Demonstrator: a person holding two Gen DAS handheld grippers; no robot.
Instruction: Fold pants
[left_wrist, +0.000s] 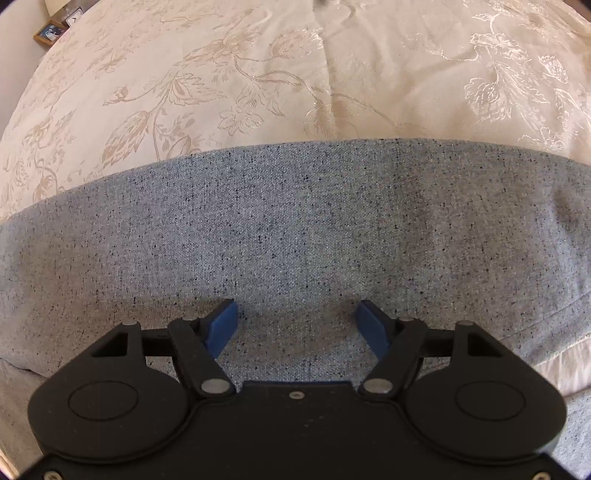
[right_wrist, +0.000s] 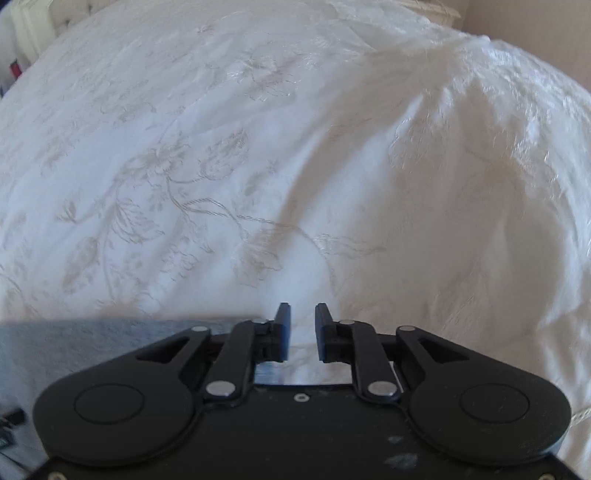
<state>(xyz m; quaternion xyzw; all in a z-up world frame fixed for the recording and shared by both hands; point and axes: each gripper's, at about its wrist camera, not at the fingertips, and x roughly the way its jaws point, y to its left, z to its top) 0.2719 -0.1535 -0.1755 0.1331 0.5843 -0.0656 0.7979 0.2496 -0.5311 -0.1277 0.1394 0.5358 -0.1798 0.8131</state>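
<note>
- Left gripper (left_wrist: 297, 314) is pointing steeply down over the grey pants (left_wrist: 295, 229), jaws spread wide, nothing pinched between them.
- Its blue pads (left_wrist: 223, 326) are sitting low against the cloth; can't tell if they're actually touching it.
- Pants are lying flat on the bed, a speckled grey weave w/ dark flecks, stretching across the whole left wrist view from left to right.
- Far edge of the pants is running as a smooth, slightly curved line; cream bedspread (left_wrist: 221, 81) w/ a woven floral pattern is showing beyond it.
- A seam or crease in the bedspread is running away from the far pants edge twd the top of that view.
- Far left corner: a small framed picture (left_wrist: 50, 32) is standing on a bedside piece, w/ a small clock (left_wrist: 74, 17) just beside it.
- Right gripper (right_wrist: 302, 325) is hanging over bare bedspread (right_wrist: 184, 166), jaws partly apart w/ a narrow gap, holding nothing.
- In the right wrist view only a strip of the pants (right_wrist: 92, 339) is showing, near left, beside and partly under the gripper body.
- The bedspread there is looking washed-out white, and rumpled into folds on the far right.
- That view is a bit blurred.
</note>
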